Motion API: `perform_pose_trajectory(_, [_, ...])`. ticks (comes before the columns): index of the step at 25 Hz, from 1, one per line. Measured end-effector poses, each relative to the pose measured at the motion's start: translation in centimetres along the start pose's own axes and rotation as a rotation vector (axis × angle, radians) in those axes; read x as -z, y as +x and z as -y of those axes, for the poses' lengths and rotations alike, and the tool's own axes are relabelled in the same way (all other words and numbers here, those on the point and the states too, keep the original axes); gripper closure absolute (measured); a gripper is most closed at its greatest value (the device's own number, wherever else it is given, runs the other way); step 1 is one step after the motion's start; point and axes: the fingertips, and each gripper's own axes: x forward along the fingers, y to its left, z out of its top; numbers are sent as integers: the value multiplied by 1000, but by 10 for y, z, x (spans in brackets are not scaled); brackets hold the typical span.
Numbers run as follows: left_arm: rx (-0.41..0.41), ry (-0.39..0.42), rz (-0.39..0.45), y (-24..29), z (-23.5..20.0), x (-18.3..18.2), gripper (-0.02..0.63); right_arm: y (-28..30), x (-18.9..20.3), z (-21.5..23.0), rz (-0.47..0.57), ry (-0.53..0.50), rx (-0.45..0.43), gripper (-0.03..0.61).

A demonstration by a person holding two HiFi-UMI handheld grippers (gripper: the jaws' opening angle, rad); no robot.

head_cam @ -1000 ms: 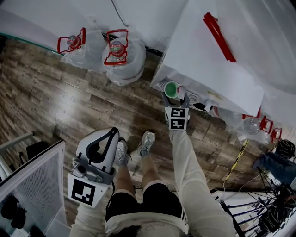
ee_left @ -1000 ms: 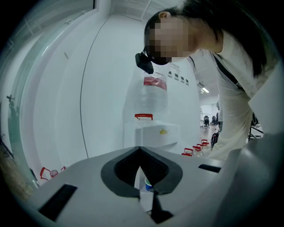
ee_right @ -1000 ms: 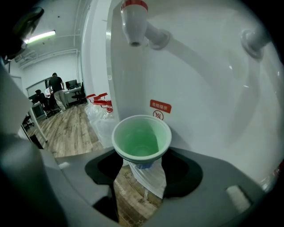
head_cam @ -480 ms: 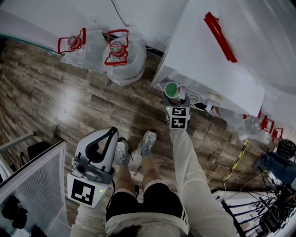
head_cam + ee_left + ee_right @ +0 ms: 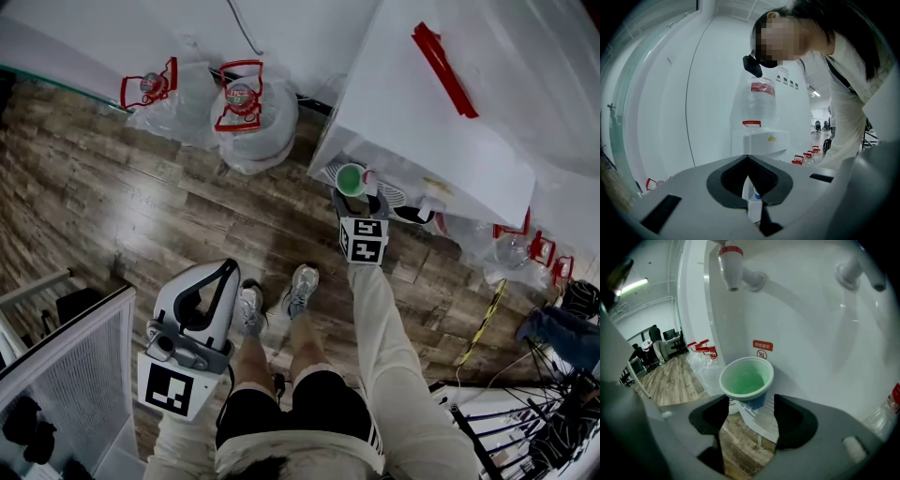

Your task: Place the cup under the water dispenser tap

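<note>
Jaws on the right claw point(image 5: 751, 399) have just been opening, and the green cup point(image 5: 746, 378) sits slightly farther ahead of them than a second ago. They now stand wide apart, holding nothing, with a slim gap on either side of the cup's base at their tips. Back beside the person's leg, the left claw point(image 5: 749, 187) is closed and empty. The cup stands upright on the drip tray point(image 5: 392, 197), close to its front edge. Directly above it hangs the red-capped tap point(image 5: 732, 268), with clear air between. Behind is the dispenser point(image 5: 422, 122) wall, and open wooden floor point(image 5: 141, 197) lies left of the right claw.
</note>
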Motion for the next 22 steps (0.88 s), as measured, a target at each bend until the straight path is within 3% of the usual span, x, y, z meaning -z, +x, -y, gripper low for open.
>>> perform_pose_trajectory(8, [-5, 5, 14, -23, -2, -11, 609, -38, 1, -8, 41, 50, 32, 284])
perform_pose_trajectory(12, [17, 18, 24, -32, 2, -20, 609, -67, -10, -15, 90, 78, 45, 393])
perform_pose_trajectory(16, [46, 29, 52, -37, 8, -34, 609, -93, -24, -19, 131, 63, 64, 568])
perform_pose_trajectory(22, [89, 40, 79, -53, 16, -50, 609, -136, -43, -28, 198, 73, 80, 569])
